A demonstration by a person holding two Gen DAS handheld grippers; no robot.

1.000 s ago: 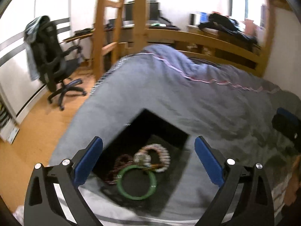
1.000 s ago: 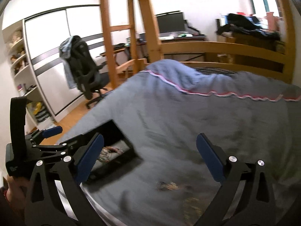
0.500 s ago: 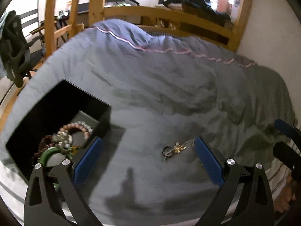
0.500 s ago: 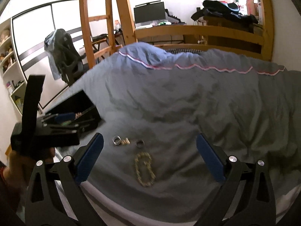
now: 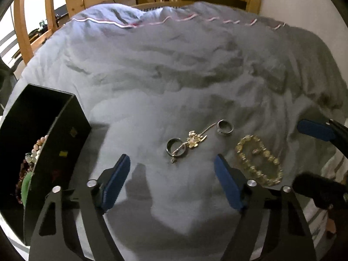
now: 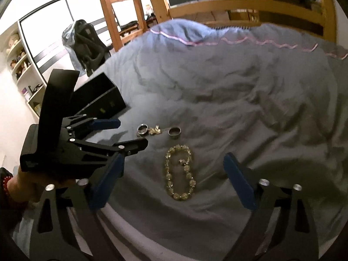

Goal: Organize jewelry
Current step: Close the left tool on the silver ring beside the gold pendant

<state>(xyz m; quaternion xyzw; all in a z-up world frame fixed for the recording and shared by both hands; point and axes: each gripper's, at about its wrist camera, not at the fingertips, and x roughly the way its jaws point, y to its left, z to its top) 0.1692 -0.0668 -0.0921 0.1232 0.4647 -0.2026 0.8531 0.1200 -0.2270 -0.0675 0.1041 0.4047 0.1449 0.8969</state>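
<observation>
Loose jewelry lies on the grey duvet (image 5: 174, 76): a dark ring (image 5: 175, 149) tangled with a gold pendant chain (image 5: 195, 139), a second ring (image 5: 225, 127), and a yellow bead bracelet (image 5: 258, 161). My left gripper (image 5: 171, 158) hovers low just short of the first ring. Its jaws are closing with nothing pressed between them. My right gripper (image 6: 173, 158) hangs over the bracelet (image 6: 179, 174), which lies between its blue fingers untouched. Its jaws are closing too. The left gripper (image 6: 121, 133) also shows in the right wrist view, beside the rings (image 6: 142, 128).
A black jewelry box (image 5: 54, 143) stands on the bed at the left, holding several bead bracelets and a green bangle (image 5: 26, 184). A wooden bed frame (image 6: 217, 6), a ladder and an office chair (image 6: 87, 47) lie beyond. The bed edge is close below the grippers.
Both grippers have dropped toward the duvet. The left one swung right, from over the black box to the loose rings. Both pairs of fingers stand narrower than before.
</observation>
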